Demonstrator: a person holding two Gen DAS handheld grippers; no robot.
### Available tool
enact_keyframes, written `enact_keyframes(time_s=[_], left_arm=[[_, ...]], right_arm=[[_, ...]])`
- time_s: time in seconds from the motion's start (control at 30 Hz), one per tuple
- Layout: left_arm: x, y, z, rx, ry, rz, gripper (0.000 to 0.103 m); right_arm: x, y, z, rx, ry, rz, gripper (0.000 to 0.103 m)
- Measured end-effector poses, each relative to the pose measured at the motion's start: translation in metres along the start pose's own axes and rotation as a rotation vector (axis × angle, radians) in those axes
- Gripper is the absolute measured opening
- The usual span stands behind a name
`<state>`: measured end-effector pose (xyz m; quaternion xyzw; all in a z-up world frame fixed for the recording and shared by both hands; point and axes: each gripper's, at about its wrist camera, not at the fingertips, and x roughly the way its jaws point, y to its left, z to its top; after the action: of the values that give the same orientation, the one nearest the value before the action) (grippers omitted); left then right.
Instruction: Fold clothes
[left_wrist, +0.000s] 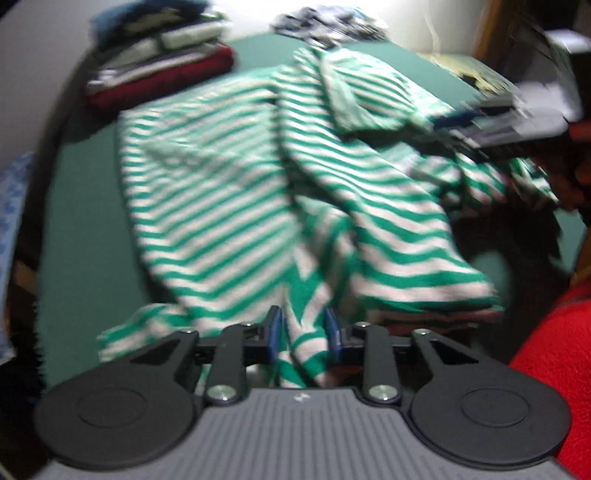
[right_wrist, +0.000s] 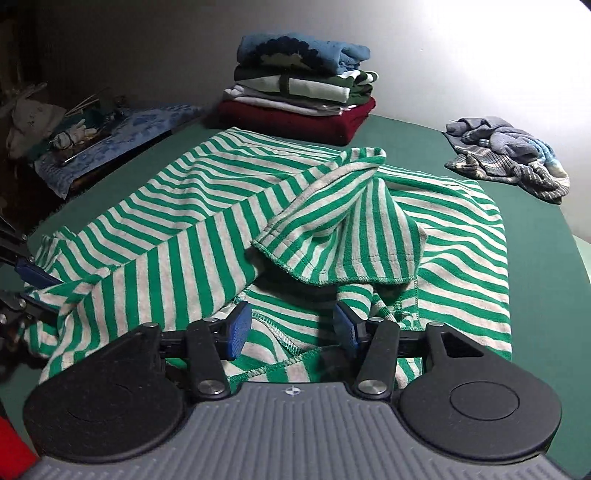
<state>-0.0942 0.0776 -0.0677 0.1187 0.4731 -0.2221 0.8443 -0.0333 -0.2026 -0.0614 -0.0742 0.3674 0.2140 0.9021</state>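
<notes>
Item: striped shirt (right_wrist: 207, 229), green and pale grey knit, soft and limp, overlock-stitched hems. It lies spread but rumpled across the middle of the green table (right_wrist: 535, 258); one sleeve (right_wrist: 332, 221) is flopped back over the body, seams showing.

Left hand-held gripper (left_wrist: 301, 332): jaws narrowed on a bunched strip of the shirt's near edge; the blue pads (left_wrist: 275, 332) appear to pinch the cloth. This view is blurred, so the hold is a judgement.

Right hand-held gripper (right_wrist: 293, 325): released, jaws apart, poised over the near hem at the shirt's middle, with cloth lying under the gap and not pinched.

Other stock:
- Stack of folded clothes (right_wrist: 299, 96), far centre: dark red piece at the bottom, white and green layers, blue top piece with a scalloped pattern.
- Crumpled blue-grey heap (right_wrist: 509, 158), far right, unfolded.
- Blue patterned cloth (right_wrist: 122, 136) on a cluttered side surface, far left.
- Red sleeve (left_wrist: 554, 369) of the person, near right in the left view.

Risks:
- The left pinch holds a gathered bunch, not a single layer; pulling could drag the whole shirt askew.
- The right jaws may close on two layers at the hem, trapping the fold underneath.
- The flopped sleeve, left unflattened, would make a lumpy fold.
- Stretchy knit could slip from a shallow pinch.
</notes>
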Motion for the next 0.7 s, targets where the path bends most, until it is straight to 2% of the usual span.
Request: enact_keyframes(time_s=[0.07, 0.2, 0.27, 0.33, 0.37, 0.4, 0.43, 0.47, 0.53, 0.57, 0.63, 0.7], left_arm=[[-0.008, 0.025, -0.003, -0.060, -0.013, 0.051, 0.003], [-0.016, 0.073, -0.016, -0.174, 0.004, 0.196, 0.000], [-0.021, 0.086, -0.021, -0.225, 0.013, 0.183, 0.000], [-0.032, 0.081, -0.018, -0.245, -0.038, 0.086, 0.001], [-0.033, 0.069, -0.015, -0.225, -0.058, 0.041, 0.005], [-0.035, 0.058, -0.012, -0.205, -0.079, -0.003, 0.016], [-0.036, 0.047, -0.009, -0.185, -0.099, -0.048, 0.038], [-0.035, 0.035, -0.006, -0.163, -0.114, -0.088, 0.054], [-0.021, 0.007, -0.001, -0.110, -0.102, -0.130, 0.054], [-0.013, -0.004, 0.001, -0.093, -0.083, -0.128, 0.052], [0.002, -0.019, 0.006, -0.077, -0.054, -0.104, 0.047], [0.014, -0.030, 0.011, -0.073, -0.032, -0.068, 0.052]], right_arm=[[-0.001, -0.003, -0.005, 0.008, 0.019, -0.024, 0.053], [-0.009, -0.013, -0.021, 0.010, 0.079, -0.091, 0.052], [-0.014, -0.022, -0.032, 0.026, 0.107, -0.123, 0.051], [-0.018, -0.025, -0.036, 0.030, 0.109, -0.147, 0.050], [-0.020, -0.023, -0.035, 0.026, 0.105, -0.160, 0.050], [-0.022, -0.021, -0.032, 0.018, 0.096, -0.173, 0.051], [-0.024, -0.017, -0.029, 0.006, 0.085, -0.184, 0.052], [-0.026, -0.015, -0.025, -0.001, 0.059, -0.172, 0.052], [-0.027, -0.009, -0.016, -0.025, 0.001, -0.135, 0.052], [-0.024, -0.005, -0.011, -0.050, -0.020, -0.128, 0.052], [-0.012, 0.005, -0.002, -0.120, -0.045, -0.127, 0.055], [0.011, 0.018, 0.001, -0.242, -0.026, -0.141, 0.057]])
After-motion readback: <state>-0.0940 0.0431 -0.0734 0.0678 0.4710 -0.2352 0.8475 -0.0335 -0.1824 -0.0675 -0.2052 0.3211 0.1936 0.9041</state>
